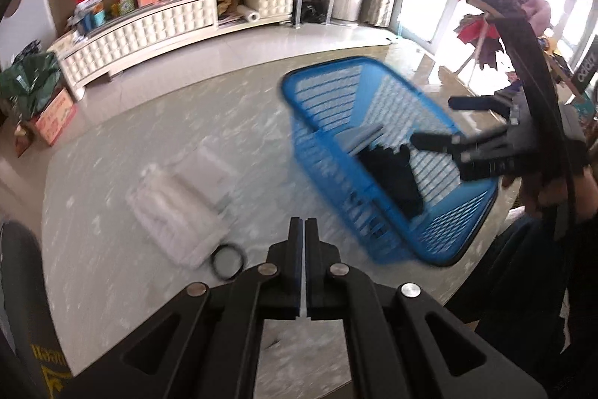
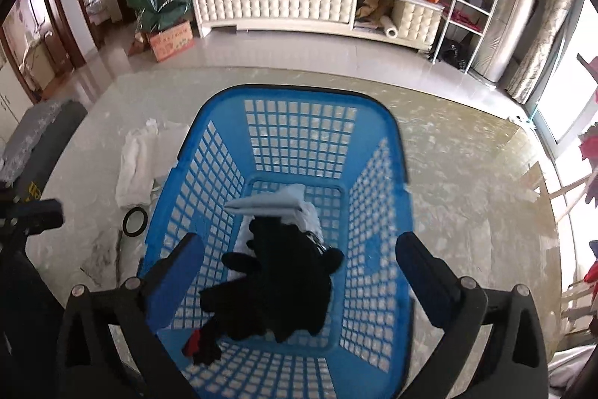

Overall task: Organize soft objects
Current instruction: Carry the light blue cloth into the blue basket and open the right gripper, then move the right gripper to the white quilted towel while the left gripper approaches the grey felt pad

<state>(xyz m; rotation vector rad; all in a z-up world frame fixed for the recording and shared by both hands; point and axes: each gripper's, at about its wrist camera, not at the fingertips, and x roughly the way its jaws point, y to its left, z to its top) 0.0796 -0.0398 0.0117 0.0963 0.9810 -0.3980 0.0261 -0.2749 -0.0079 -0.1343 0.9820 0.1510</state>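
Note:
A blue mesh basket stands on the marble table, and in the left wrist view the basket is to the right. Inside it lie a black garment, a folded grey cloth and some white fabric. My right gripper hangs open above the basket with nothing between its pads; the black garment lies loose below it. The left wrist view shows the right gripper over the basket's right side. My left gripper is shut and empty, left of the basket. A folded white cloth rests on the table.
A black ring lies by the white cloth, close to the basket's left wall. A dark chair back stands at the table's left edge. Beyond the table are a white cabinet, a cardboard box and a wire shelf.

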